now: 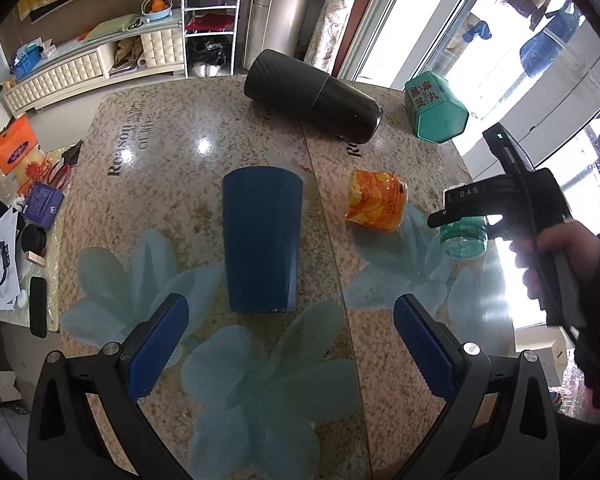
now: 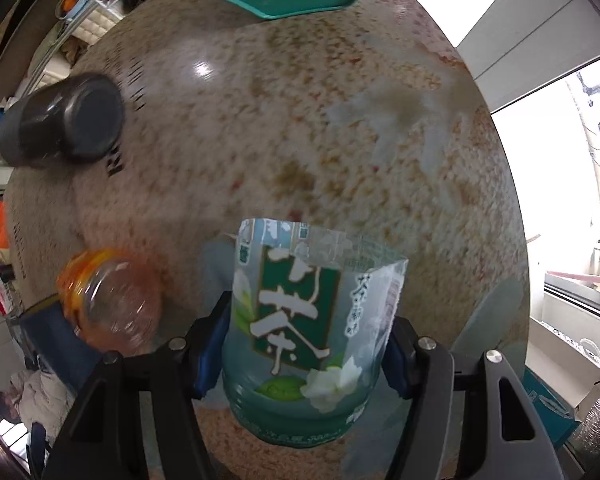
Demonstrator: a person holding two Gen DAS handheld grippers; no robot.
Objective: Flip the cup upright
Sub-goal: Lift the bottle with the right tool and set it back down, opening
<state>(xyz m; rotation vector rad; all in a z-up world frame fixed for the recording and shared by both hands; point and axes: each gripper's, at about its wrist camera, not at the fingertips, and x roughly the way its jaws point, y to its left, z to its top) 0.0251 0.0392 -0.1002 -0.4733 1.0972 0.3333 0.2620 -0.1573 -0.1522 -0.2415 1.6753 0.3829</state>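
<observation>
A dark blue cup lies on its side on the speckled table, its narrow base toward me. My left gripper is open, its blue pads a little short of the cup on either side. My right gripper is shut on a clear green tea-label cup, held above the table; it also shows in the left wrist view at the right.
An orange cup lies on its side right of the blue cup. A black tumbler lies at the back. A green hexagonal tin lies at the back right. Clutter sits on a side table at the left.
</observation>
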